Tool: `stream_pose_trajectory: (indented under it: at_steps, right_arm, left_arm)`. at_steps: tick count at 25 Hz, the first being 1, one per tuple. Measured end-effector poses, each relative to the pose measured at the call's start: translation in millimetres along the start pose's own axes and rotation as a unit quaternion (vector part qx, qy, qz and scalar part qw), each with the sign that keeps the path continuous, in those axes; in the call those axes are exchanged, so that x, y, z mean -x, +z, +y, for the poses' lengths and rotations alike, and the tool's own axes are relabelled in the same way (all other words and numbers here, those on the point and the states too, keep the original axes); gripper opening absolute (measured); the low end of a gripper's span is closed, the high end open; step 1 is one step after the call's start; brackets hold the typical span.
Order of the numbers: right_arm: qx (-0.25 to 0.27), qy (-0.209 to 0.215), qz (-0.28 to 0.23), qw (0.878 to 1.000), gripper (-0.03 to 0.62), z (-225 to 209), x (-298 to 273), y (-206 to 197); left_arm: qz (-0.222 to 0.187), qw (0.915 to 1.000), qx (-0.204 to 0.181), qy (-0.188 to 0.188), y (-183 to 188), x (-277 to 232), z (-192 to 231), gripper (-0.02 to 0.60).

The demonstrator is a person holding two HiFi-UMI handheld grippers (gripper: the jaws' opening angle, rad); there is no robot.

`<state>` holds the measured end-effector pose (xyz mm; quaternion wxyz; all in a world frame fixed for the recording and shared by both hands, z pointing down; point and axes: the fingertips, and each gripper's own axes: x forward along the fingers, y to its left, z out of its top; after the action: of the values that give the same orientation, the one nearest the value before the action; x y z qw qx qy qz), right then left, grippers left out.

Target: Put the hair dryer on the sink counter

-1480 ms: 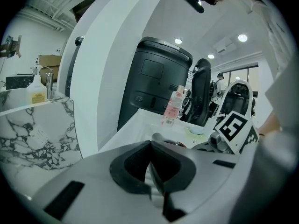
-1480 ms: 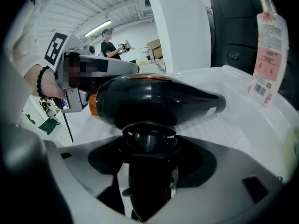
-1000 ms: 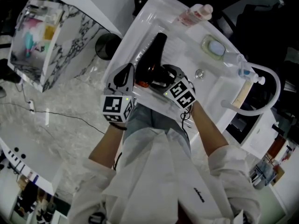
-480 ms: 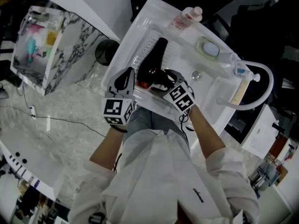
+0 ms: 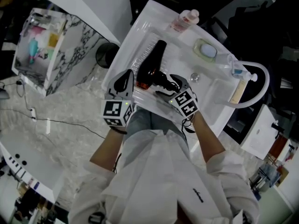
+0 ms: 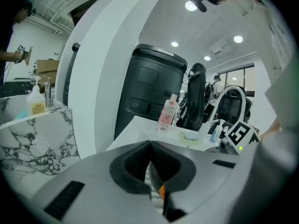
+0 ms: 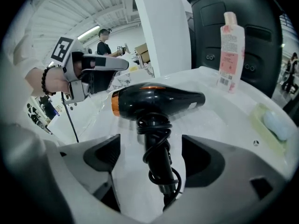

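A black hair dryer (image 5: pixel 156 59) with an orange ring at its back lies on its side on the white sink counter (image 5: pixel 140 31). Its cord is wound round the handle (image 7: pixel 159 162). My right gripper (image 5: pixel 167 85) is open, one jaw on each side of the handle without touching it; in the right gripper view (image 7: pixel 150 146) the dryer (image 7: pixel 159 99) rests just ahead. My left gripper (image 5: pixel 127 76) hovers at the counter's near edge, left of the dryer, shut and empty (image 6: pixel 150 146).
A pink bottle (image 5: pixel 184 18) stands at the counter's far end, and a soap dish (image 5: pixel 208 49) and a pump bottle (image 5: pixel 238 69) sit along its right side. The basin drain (image 5: pixel 195 77) lies right of the dryer. A black bin (image 5: pixel 106 45) stands on the floor to the left.
The right gripper has let go of the dryer's handle and drawn back a little toward me. The dryer stays lying on the counter. The left gripper has barely moved.
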<state>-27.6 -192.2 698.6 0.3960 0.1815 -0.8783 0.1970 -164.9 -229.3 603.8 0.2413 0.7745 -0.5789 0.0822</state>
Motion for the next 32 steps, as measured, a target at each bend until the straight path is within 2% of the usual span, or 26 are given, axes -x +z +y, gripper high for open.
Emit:
stream_pose_trajectory:
  at_steps: [5, 8, 13, 16, 20, 24, 27, 32]
  right_arm:
    - [-0.014, -0.025, -0.067, 0.997, 0.417, 4.1, 37.3, 19.9]
    - [-0.023, -0.032, -0.115, 0.993, 0.389, 12.0, 61.5, 42.4]
    - [-0.038, -0.050, -0.206, 0.976, 0.282, 17.4, 106.0, 81.8]
    - [-0.045, -0.061, -0.236, 0.969, 0.247, 15.1, 129.4, 92.9]
    - [-0.048, -0.101, -0.265, 0.958, 0.115, 7.5, 162.4, 100.7]
    - [-0.056, -0.127, -0.302, 0.943, 0.026, 6.7, 197.2, 113.1]
    - [-0.054, -0.132, -0.337, 0.931, 0.018, 12.5, 225.4, 127.2]
    - [-0.048, -0.164, -0.365, 0.915, 0.018, 16.9, 269.1, 137.9]
  left_arm:
    - [-0.003, 1.0000, -0.002, -0.002, 7.9, 3.8, -3.0, 0.023]
    - [-0.008, 0.9999, -0.001, -0.007, 15.4, 5.6, -8.0, 0.023]
    - [-0.021, 0.9996, -0.004, -0.021, 34.3, 8.2, -25.7, 0.023]
    - [-0.031, 0.9990, -0.010, -0.031, 49.0, 11.9, -40.6, 0.023]
    - [-0.043, 0.9980, -0.016, -0.044, 67.5, 20.8, -60.8, 0.023]
    - [-0.055, 0.9967, -0.025, -0.055, 84.9, 28.8, -76.0, 0.023]
    - [-0.066, 0.9955, -0.031, -0.061, 97.4, 34.3, -85.3, 0.023]
    - [-0.085, 0.9937, -0.039, -0.062, 118.1, 48.0, -98.3, 0.023]
